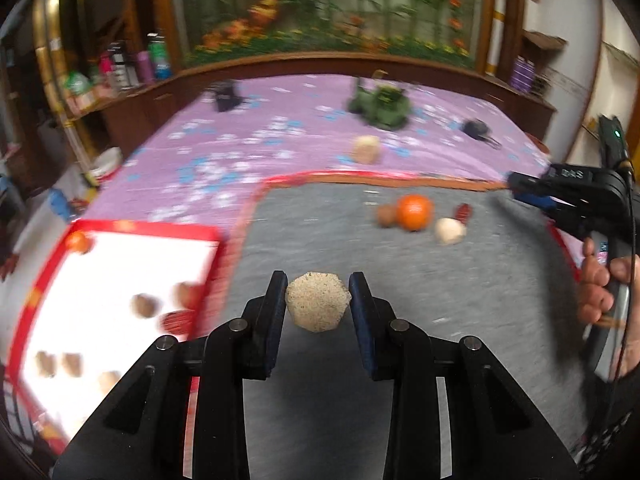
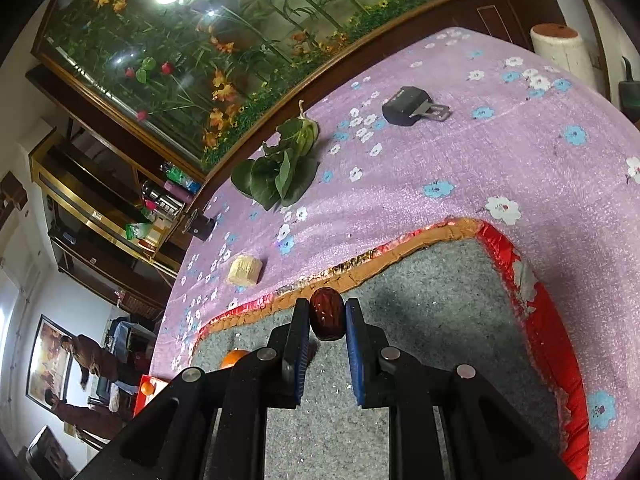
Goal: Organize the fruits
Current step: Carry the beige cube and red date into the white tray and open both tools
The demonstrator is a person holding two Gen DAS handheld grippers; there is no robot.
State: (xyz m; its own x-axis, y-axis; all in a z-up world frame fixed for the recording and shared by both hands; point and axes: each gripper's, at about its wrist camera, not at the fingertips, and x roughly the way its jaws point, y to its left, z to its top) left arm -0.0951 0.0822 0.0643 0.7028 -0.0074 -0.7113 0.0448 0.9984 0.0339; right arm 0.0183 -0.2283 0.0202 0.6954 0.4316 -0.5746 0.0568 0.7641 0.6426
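Grey mat [image 2: 440, 280]: date [image 2: 327, 314] between right jaws.

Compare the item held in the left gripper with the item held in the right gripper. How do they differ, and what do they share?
The speckled beige ball in the left gripper is pale, faceted and wide; the red date in the right gripper is dark red, wrinkled, narrower and oblong. Both sit between their gripper's fingers above the grey mat.
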